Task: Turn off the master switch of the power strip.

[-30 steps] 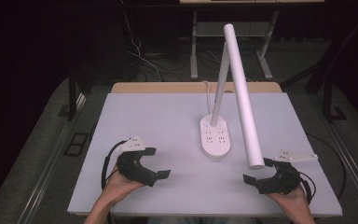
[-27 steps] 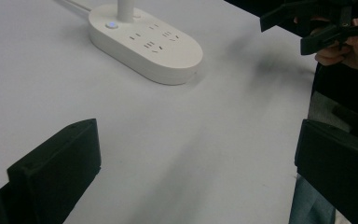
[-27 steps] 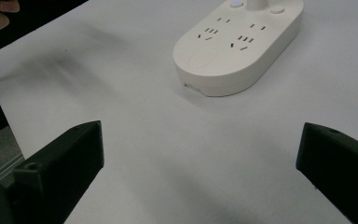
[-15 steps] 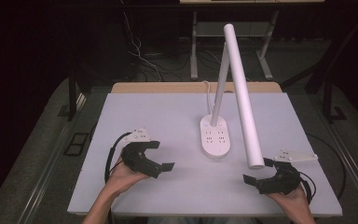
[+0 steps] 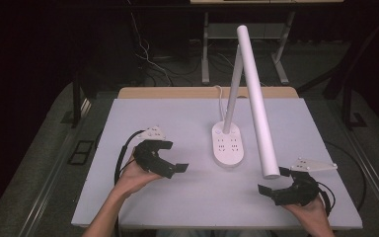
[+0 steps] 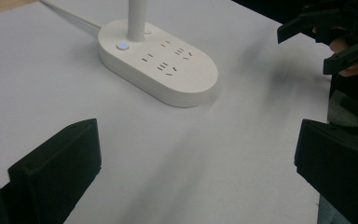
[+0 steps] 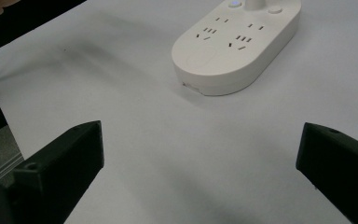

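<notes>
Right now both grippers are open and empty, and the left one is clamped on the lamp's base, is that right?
Not quite. Both are open and empty, but the left gripper is not on the lamp's base. The high view shows bare table between them. The right gripper also sits apart from the base.

Lamp base [image 5: 228, 143] on tabletop [image 5: 177, 118], right of centre; sockets on its top. Stem [image 5: 233, 84] rises from base's far end; cord [image 5: 219, 94] runs off far edge. Lamp head [image 5: 256, 98] slants from above stem toward near right. Left gripper [image 5: 170, 157] left of base, near it. Right gripper [image 5: 272, 181] at near right, under head's lower end.
</notes>
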